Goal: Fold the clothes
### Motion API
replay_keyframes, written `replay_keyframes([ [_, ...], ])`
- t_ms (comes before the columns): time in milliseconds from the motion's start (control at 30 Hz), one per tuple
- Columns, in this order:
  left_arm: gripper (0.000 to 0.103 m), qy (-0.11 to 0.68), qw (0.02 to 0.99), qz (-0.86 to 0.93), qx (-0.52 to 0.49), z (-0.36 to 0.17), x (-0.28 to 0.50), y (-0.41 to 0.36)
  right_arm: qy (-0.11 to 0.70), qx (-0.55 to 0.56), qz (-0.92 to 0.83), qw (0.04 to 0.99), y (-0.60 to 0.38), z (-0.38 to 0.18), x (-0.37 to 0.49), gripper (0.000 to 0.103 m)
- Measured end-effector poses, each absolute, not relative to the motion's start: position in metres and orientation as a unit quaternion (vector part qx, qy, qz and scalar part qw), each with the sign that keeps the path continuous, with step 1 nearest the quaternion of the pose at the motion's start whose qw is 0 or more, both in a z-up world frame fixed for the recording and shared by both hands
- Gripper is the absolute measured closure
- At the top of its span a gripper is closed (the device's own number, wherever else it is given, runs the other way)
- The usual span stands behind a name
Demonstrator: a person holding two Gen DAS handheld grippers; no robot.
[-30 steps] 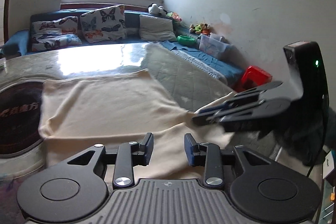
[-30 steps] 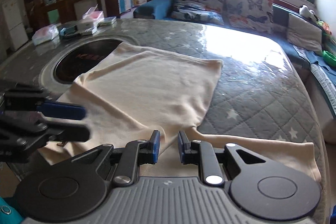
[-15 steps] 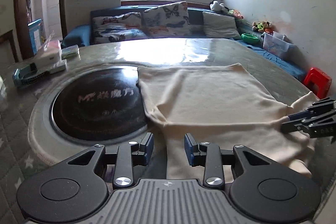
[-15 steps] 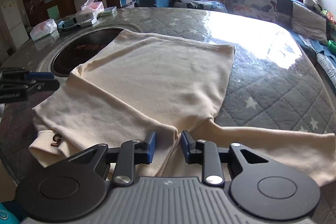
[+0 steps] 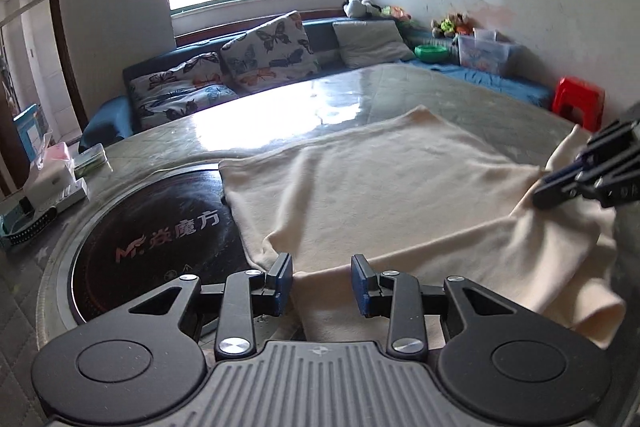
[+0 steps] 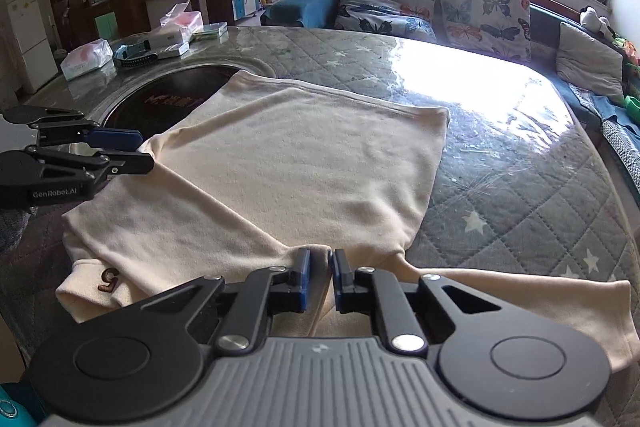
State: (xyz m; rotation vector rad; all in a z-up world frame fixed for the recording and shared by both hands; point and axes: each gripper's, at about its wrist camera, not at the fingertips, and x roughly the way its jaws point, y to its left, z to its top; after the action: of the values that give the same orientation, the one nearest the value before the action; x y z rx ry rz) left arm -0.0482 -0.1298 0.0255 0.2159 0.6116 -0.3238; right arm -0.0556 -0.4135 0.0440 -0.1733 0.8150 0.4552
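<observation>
A cream long-sleeved top (image 5: 392,183) lies spread on the quilted table, one sleeve folded across its near edge; it also shows in the right wrist view (image 6: 304,163). My left gripper (image 5: 322,281) is open, low over the top's near left edge; cloth lies between its fingers. In the right wrist view it (image 6: 146,151) sits at the top's left shoulder. My right gripper (image 6: 318,277) has its jaws nearly closed on a pinch of the cream cloth at the underarm fold. In the left wrist view it (image 5: 540,189) sits at the right, on a bunched fold.
A round black cooktop (image 5: 160,239) is set into the table (image 6: 520,187) under the top's left part. Boxes and tissue packs (image 6: 132,47) stand at the far left. A sofa with butterfly cushions (image 6: 440,11) runs behind. A red stool (image 5: 576,99) stands at the right.
My left gripper has swung left and settled at the top's left shoulder. My right gripper has closed in on the cloth at the underarm, its jaws narrower than before.
</observation>
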Motion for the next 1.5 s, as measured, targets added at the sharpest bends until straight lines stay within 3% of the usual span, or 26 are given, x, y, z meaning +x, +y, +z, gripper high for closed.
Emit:
replay_keyframes([
  [267,0.1,0.284,0.939,-0.157,0.11,0.023,-0.049,-0.123,0.403,-0.066,0.221,0.886,-0.418,0.041,-0.049,0.087],
  [433,0.1,0.279,0.943,-0.158,0.095,0.027,-0.052,-0.113,0.408,-0.065,0.224,0.883,-0.419,0.036,-0.05,0.08],
  [733,0.096,0.268,0.935,-0.197,0.12,0.033,-0.055,-0.113,0.411,-0.066,0.232,0.879,-0.416,0.033,-0.051,0.081],
  [833,0.09,0.271,0.932,-0.2,0.135,0.028,-0.052,-0.117,0.413,-0.064,0.232,0.878,-0.416,0.033,-0.05,0.081],
  [1100,0.092,0.268,0.926,-0.207,0.167,0.021,-0.049,-0.123,0.416,-0.061,0.235,0.876,-0.417,0.033,-0.049,0.08],
  [1167,0.1,0.267,0.925,-0.205,0.175,0.02,-0.049,-0.123,0.416,-0.061,0.235,0.876,-0.417,0.033,-0.049,0.081],
  [1300,0.103,0.264,0.929,-0.194,0.172,0.021,-0.05,-0.118,0.417,-0.057,0.235,0.876,-0.418,0.033,-0.049,0.08],
  [1500,0.098,0.263,0.929,-0.198,0.169,0.026,-0.054,-0.108,0.419,-0.048,0.235,0.876,-0.421,0.033,-0.048,0.08],
])
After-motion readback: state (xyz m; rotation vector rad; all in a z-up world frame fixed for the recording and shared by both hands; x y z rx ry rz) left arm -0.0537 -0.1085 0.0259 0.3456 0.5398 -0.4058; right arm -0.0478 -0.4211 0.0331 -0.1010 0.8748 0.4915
